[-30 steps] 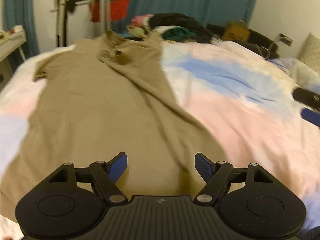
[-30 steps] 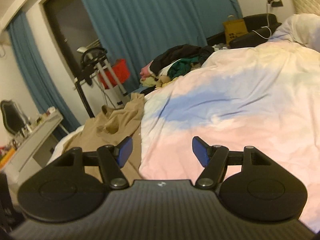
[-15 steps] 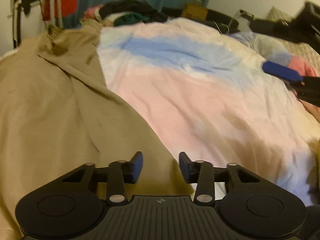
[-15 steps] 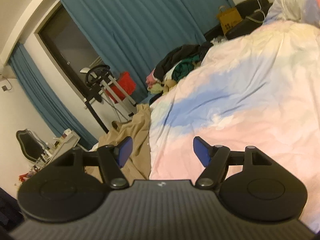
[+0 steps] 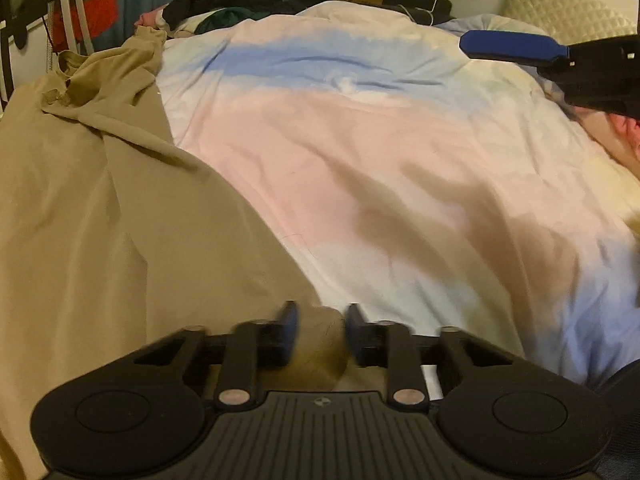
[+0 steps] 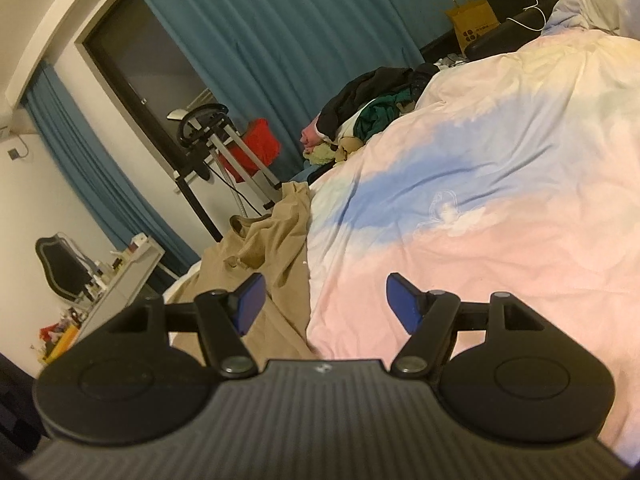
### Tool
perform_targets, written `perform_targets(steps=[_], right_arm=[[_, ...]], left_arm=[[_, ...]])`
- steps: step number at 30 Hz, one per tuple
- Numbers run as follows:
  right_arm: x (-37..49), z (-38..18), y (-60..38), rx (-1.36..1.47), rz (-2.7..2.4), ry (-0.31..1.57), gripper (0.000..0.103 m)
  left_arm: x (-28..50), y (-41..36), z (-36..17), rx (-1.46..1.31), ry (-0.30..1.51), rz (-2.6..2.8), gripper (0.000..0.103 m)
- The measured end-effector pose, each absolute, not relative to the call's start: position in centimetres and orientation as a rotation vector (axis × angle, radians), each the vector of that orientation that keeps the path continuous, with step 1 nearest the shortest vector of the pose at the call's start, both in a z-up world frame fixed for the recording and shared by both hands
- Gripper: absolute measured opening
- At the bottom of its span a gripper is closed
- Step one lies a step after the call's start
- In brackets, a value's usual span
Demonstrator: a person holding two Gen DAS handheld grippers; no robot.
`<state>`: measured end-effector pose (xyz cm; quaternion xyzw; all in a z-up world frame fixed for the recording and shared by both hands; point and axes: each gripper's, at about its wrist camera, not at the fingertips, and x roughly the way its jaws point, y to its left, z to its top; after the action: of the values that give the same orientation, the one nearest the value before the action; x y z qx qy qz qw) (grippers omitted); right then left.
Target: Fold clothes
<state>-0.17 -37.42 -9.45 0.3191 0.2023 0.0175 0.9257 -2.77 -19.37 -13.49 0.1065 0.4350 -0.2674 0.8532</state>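
Tan garment point(image 5: 100, 240) hem pinched in left gripper point(image 5: 318, 334), just closing; right gripper point(image 6: 324, 304) open, empty

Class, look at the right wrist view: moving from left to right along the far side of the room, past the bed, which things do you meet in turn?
White dresser → metal stand → red fabric → pile of clothes → yellow paper bag.

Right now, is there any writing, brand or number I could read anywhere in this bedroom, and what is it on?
No text here can be read.
Brown paper bag by the curtain: a dark printed mark with blurred characters, unreadable.
Small round emblem on the right gripper's body: a symbol, no letters.
Clutter on the white shelf: too small to read.
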Motion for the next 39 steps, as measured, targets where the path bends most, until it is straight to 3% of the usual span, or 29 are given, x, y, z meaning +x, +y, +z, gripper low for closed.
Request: perform_targets(steps=[5, 13, 20, 25, 30, 32, 39], right_arm=[[-0.4, -9.7, -38.0, 0.720, 0.060, 0.383, 0.070], [-0.2, -9.4, -37.1, 0.708, 0.101, 0.371, 0.070], [1.2, -9.6, -34.0, 0.578, 0.107, 0.462, 0.070], [1.4, -9.7, -32.1, 0.487, 0.114, 0.491, 0.070], [1.0, -9.4, -31.4, 0.464, 0.120, 0.467, 0.070], [0.7, -9.0, -31.3, 0.452, 0.114, 0.438, 0.070], [0.0, -8.4, -30.8, 0.419, 0.092, 0.366, 0.069]], left_arm=[[-2.0, -16.2, -10.6, 0.071, 0.920, -0.546, 0.005], [-1.4, -4.2, -4.1, -0.238, 0.959, -0.494, 0.005], [-0.4, 2.8, -6.8, -0.313, 1.159, -0.280, 0.002], [-0.2, 2.7, -7.3, -0.249, 1.154, -0.250, 0.005], [0.2, 0.9, -4.6, -0.158, 1.015, -0.186, 0.025], [0.9, -0.2, -3.0, -0.127, 0.937, -0.181, 0.045], [3.4, -4.9, 1.4, -0.017, 0.697, -0.226, 0.068]])
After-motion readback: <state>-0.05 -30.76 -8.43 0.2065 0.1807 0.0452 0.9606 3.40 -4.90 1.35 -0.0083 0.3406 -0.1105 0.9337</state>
